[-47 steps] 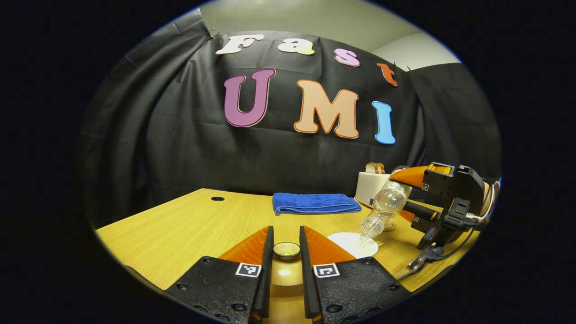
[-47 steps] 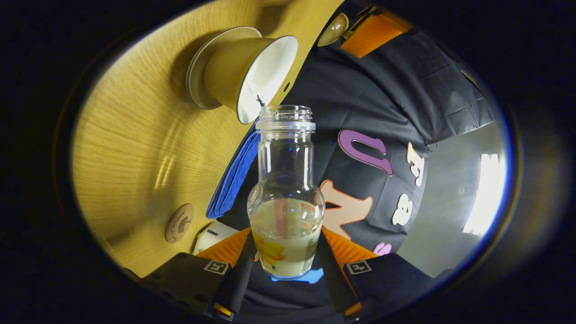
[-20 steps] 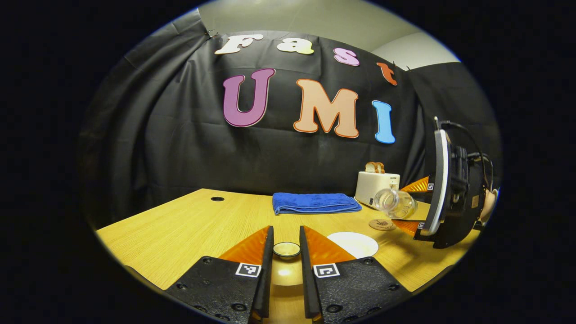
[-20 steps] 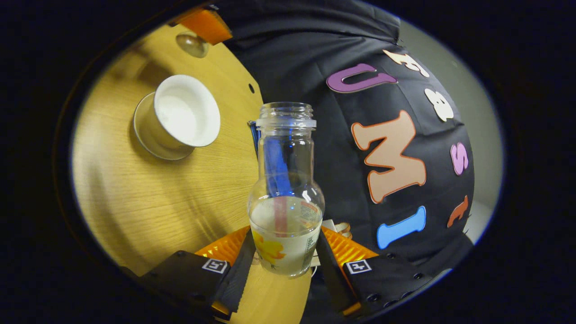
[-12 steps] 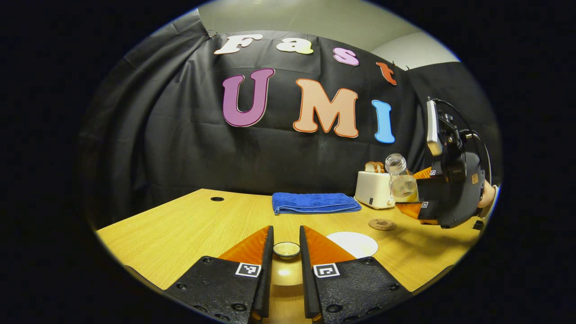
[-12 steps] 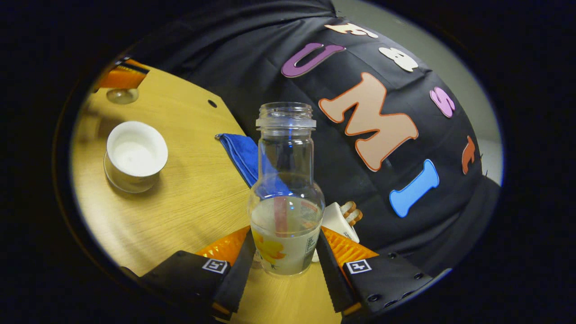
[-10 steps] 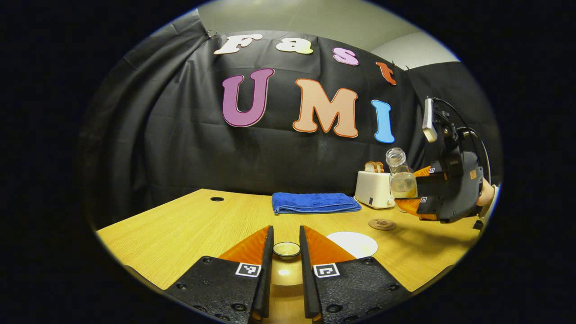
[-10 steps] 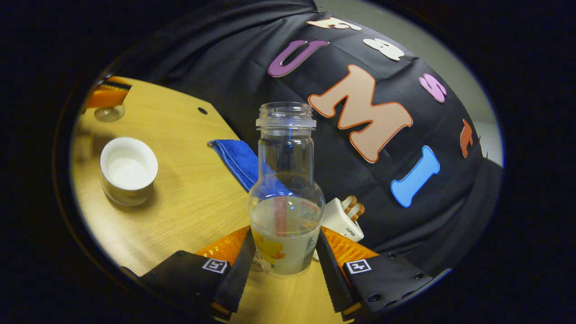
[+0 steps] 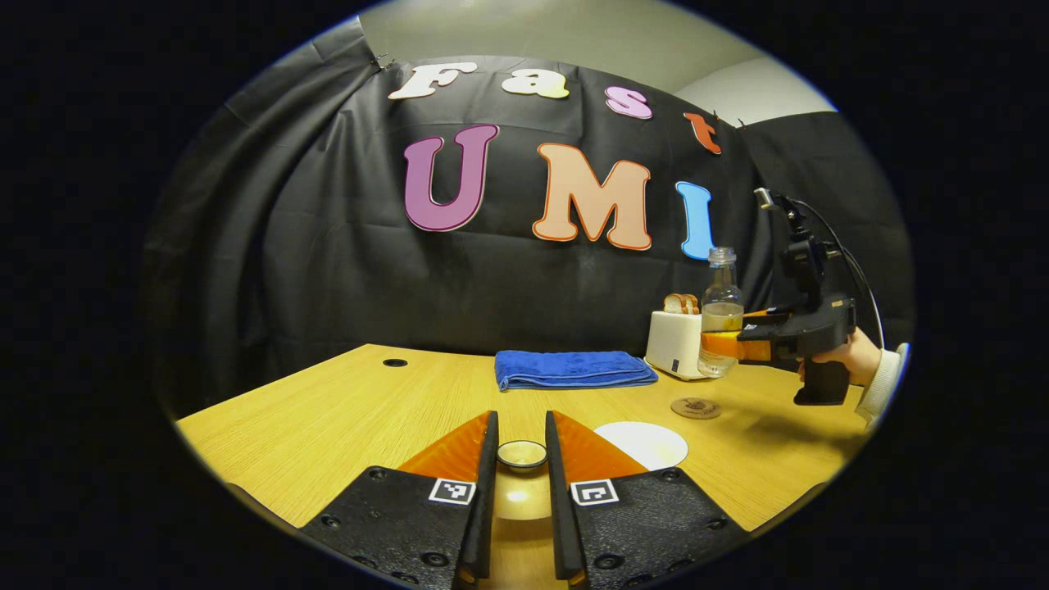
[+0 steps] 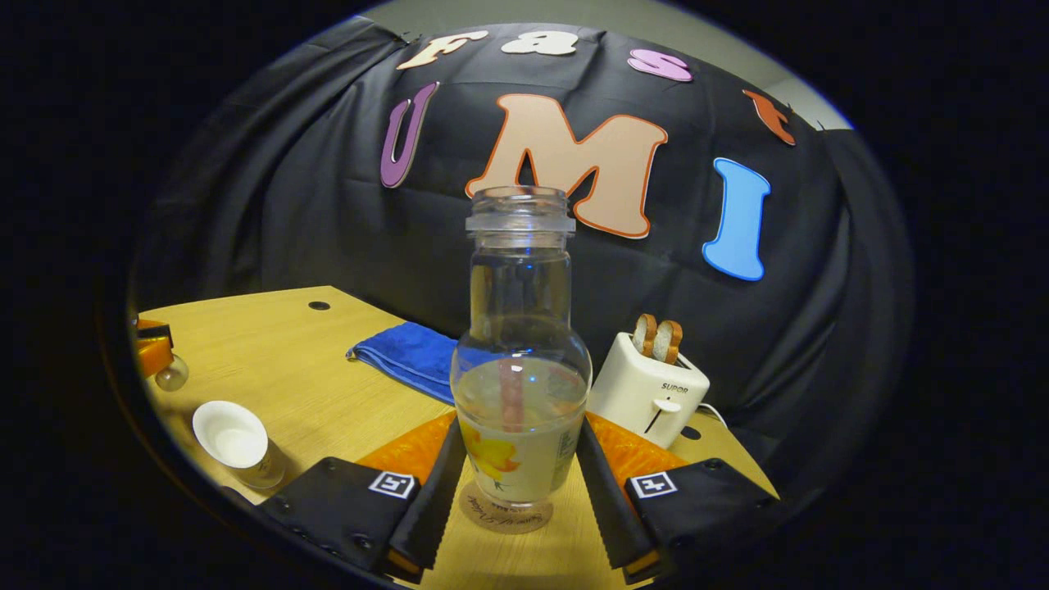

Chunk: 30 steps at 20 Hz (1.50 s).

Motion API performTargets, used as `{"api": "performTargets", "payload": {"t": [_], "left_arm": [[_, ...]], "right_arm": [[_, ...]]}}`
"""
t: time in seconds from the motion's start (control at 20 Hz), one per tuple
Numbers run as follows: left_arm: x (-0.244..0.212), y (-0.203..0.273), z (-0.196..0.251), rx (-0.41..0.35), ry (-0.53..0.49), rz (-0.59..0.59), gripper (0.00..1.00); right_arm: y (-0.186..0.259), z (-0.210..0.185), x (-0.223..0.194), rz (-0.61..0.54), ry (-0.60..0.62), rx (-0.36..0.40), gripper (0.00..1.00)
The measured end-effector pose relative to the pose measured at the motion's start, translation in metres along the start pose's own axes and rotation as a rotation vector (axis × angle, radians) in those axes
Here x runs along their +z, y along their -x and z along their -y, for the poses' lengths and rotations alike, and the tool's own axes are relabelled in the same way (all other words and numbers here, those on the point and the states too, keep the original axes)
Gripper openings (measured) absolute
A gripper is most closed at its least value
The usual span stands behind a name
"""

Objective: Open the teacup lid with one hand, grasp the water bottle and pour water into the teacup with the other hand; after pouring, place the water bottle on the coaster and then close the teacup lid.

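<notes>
now i hold the water bottle [image 10: 521, 393] upright, right gripper [image 10: 519, 483] clamped on it, above the coaster [image 10: 506, 510]. next i lower it squarely (gently), judging pouring done. left gripper [image 9: 521, 459] grips the lid [image 9: 522, 453].

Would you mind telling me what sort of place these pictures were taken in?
Probably a staged booth for recording kitchen-type tasks, not a real kitchen: black cloth hangs as the back wall behind a bare wooden table, where a toaster, folded blue towel and teacup sit like props.
</notes>
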<state>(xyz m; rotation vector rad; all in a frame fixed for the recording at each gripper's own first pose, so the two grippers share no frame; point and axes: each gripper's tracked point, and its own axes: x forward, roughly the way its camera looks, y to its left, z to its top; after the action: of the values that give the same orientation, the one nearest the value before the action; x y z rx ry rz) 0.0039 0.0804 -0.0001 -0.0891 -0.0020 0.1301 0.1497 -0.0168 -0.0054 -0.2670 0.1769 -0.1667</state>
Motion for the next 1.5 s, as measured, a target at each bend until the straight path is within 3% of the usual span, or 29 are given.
{"api": "performTargets", "payload": {"t": [0.6,1.15,1.5], "left_arm": [[-0.002,-0.002,0.0,0.0,-0.015,-0.003,0.28],[-0.002,-0.001,0.0,0.003,-0.016,-0.003,0.28],[-0.001,-0.001,0.001,0.002,-0.017,-0.004,0.28]], "right_arm": [[-0.034,0.009,-0.065,-0.109,-0.188,-0.009,0.8],[-0.035,0.004,-0.08,-0.137,-0.211,0.015,0.8],[-0.02,0.004,-0.08,-0.124,-0.186,0.028,0.91]]}}
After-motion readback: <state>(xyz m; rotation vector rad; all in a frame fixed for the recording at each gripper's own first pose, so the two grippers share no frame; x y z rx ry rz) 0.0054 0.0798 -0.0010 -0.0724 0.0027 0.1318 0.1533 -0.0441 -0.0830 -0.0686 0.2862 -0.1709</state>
